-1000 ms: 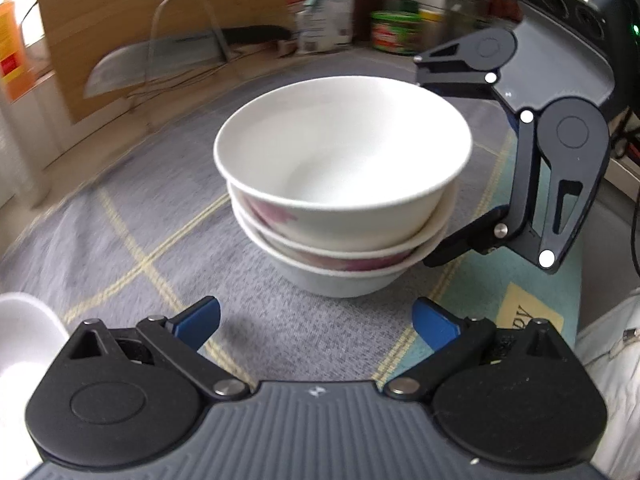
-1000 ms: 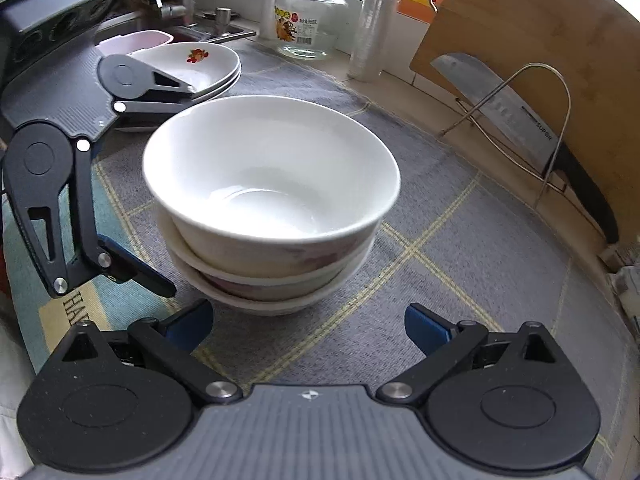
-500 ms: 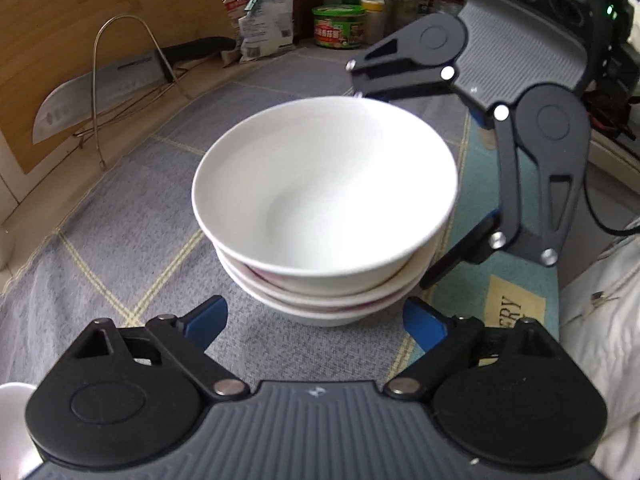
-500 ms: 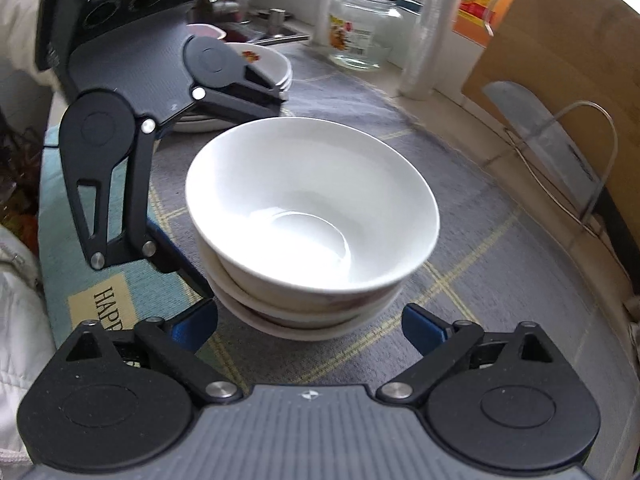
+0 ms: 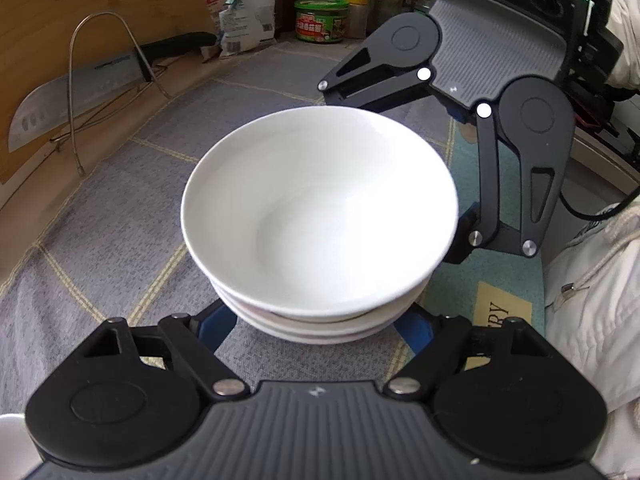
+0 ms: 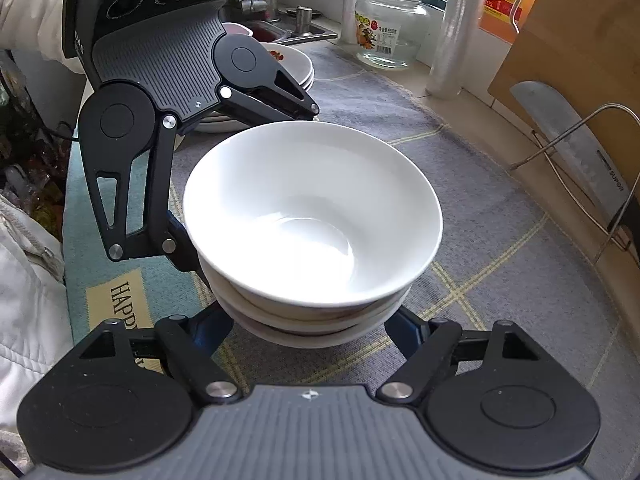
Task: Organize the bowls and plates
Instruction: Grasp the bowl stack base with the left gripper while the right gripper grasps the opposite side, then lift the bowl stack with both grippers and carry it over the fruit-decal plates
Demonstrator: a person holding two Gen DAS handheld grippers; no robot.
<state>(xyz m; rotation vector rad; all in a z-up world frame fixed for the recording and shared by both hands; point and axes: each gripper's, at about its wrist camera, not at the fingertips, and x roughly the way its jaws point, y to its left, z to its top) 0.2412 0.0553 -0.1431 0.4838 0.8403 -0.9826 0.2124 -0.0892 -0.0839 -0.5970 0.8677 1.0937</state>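
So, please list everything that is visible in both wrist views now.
bowls: three, white, stacked mid-mat
plates: at least two, white with red motif, stacked beyond bowls
cleaver: one, steel, leaning against cutting board
glass jar: one, clear, far counter edge
mat: one, grey with yellow lines, under bowls
left gripper: one, black with blue pads, just closed on bowls
right gripper: one, same colours, pads astride bowls, contact hidden
jacket sleeve: one, white, picture edge

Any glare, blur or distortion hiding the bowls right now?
Left wrist view: bowl stack sharp, top bowl's inside nearly washed out, fisheye bends the mat lines. Right wrist view: bright glare inside the bowl, window backlight behind the jar, edges curved.
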